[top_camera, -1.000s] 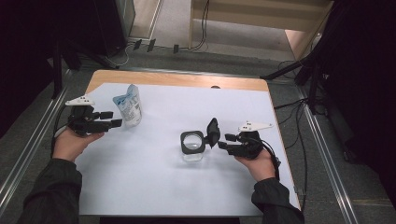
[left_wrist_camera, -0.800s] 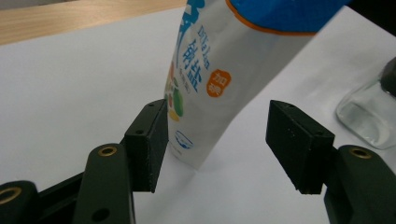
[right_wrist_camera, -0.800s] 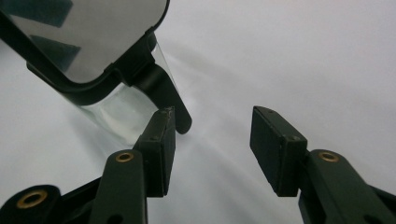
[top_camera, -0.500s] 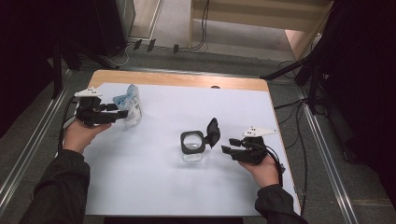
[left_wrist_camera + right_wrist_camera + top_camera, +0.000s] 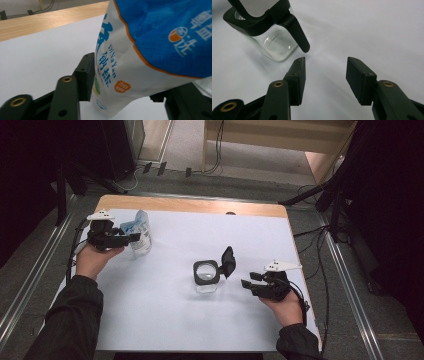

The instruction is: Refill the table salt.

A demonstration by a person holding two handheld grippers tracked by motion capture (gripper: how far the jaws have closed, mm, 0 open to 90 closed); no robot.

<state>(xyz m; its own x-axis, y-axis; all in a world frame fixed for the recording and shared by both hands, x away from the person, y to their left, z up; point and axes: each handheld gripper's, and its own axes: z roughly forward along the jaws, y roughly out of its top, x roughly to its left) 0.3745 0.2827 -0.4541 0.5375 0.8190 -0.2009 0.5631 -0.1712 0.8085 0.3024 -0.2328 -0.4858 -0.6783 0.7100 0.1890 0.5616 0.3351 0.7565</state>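
we see our left claw (image 5: 134, 238) at the pouch (image 5: 140, 231), which stands upright on the worktop (image 5: 165, 320), its long axis running up and down and its top leaning a little away from the claw. in the left gripper view the pouch (image 5: 150, 50) sits between the jaws, the left pad (image 5: 86, 75) flat against its printed side; the right jaw is mostly hidden behind the pouch, so we cannot see that pad meet it. the jaws have just been closing on the pouch, and we read this as a grip.

our right claw (image 5: 250, 281) is open with nothing in it, hovering low over the worktop. the jar (image 5: 206, 276) stands just ahead of it and to its left, upright, mouth up, with its black lid (image 5: 228, 261) flipped open and tipped toward the claw. in the right gripper view the jar (image 5: 274, 42) is near the left jaw tip but apart from it, and the lid's tab (image 5: 298, 35) points down toward that tip.
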